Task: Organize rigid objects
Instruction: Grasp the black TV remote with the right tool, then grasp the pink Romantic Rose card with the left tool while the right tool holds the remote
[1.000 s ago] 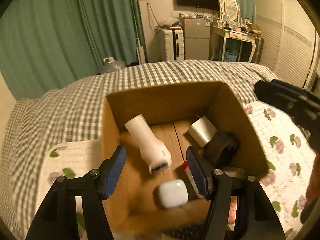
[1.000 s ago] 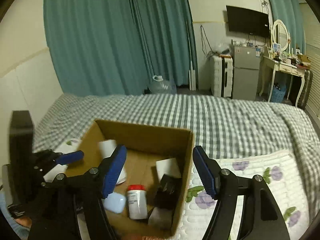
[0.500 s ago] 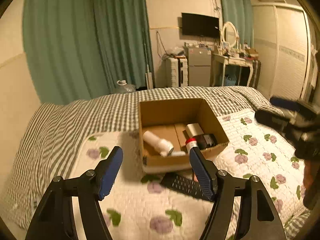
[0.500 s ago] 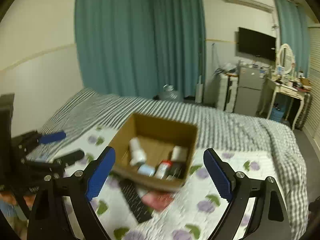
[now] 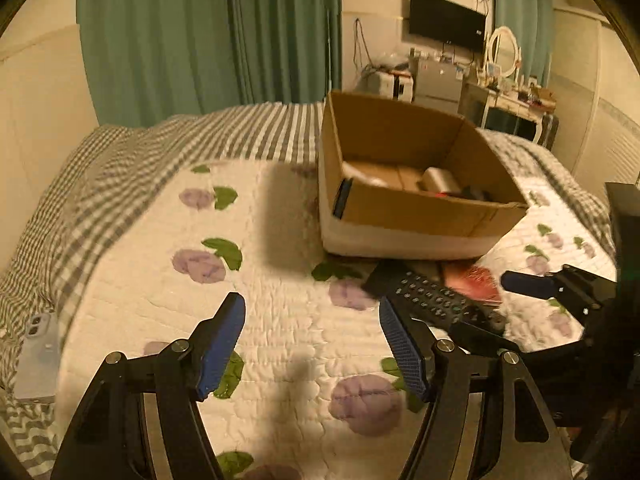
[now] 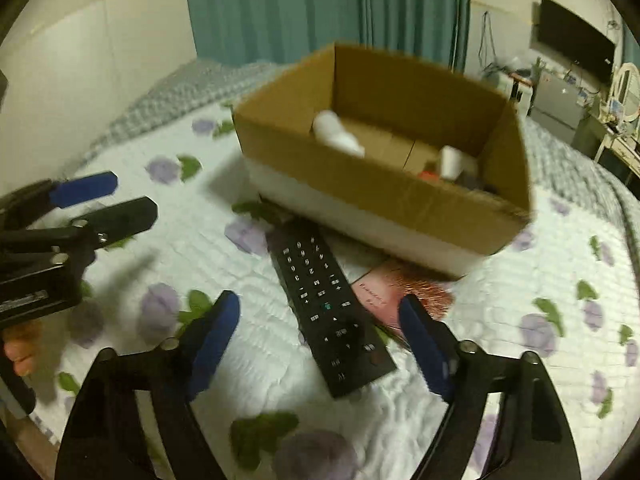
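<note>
An open cardboard box (image 5: pixel 416 208) (image 6: pixel 360 188) stands on the flowered quilt and holds a white bottle (image 6: pixel 336 134), a white block (image 6: pixel 454 160) and some dark items. A black remote control (image 6: pixel 328 304) (image 5: pixel 432 300) lies on the quilt in front of the box, partly over a pink booklet (image 6: pixel 400 288) (image 5: pixel 476 280). My right gripper (image 6: pixel 320 344) is open and empty, its fingers either side of the remote's near end, above it. My left gripper (image 5: pixel 312 340) is open and empty over bare quilt, left of the remote.
A phone in a pale case (image 5: pixel 38 356) lies at the quilt's left edge. A grey checked blanket (image 5: pixel 120 148) covers the bed beyond. Green curtains, a TV, a fridge and a dressing table stand at the far wall.
Both grippers have pulled back from over the box and come down low towards the quilt. The right one now straddles the remote's near end. Both stayed open.
</note>
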Available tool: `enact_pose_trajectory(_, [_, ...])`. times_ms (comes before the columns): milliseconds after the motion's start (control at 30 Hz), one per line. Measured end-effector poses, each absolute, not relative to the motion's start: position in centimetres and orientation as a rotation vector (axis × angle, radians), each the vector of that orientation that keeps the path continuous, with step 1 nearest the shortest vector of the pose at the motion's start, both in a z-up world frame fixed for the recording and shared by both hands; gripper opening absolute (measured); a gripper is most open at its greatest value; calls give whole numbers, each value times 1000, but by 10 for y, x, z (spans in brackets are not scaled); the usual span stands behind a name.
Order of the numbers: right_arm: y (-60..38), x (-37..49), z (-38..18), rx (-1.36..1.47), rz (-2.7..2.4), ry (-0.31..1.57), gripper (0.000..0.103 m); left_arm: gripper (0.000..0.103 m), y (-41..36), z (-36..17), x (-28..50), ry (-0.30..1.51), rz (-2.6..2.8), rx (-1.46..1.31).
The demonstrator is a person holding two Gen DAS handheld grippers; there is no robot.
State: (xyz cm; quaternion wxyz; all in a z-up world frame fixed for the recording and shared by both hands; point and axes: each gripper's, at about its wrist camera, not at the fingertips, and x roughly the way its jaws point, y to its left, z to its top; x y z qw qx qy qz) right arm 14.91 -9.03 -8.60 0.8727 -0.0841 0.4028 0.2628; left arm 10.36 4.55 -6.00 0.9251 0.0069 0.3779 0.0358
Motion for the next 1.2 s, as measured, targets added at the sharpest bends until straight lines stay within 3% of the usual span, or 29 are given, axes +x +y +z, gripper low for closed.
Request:
enact_pose_trajectory(167, [-72, 173, -112, -241, 548, 882, 62, 72, 60, -74, 113, 815, 69, -50])
enact_pose_trajectory(267, [-59, 174, -124, -312, 545, 875, 59, 72, 65, -78, 114, 826, 84, -65])
enact_pose_trajectory(500, [-65, 150, -113, -347, 501, 794, 40, 72, 59, -80, 113, 837, 80, -45])
enact_pose_trajectory(800, [-168, 134, -57, -100, 384, 757, 39, 72, -3, -68, 113, 831, -1, 11])
enact_pose_trajectory(1200, [-239, 153, -78, 33, 243, 799, 39, 72, -115, -118, 169, 971, -192, 85])
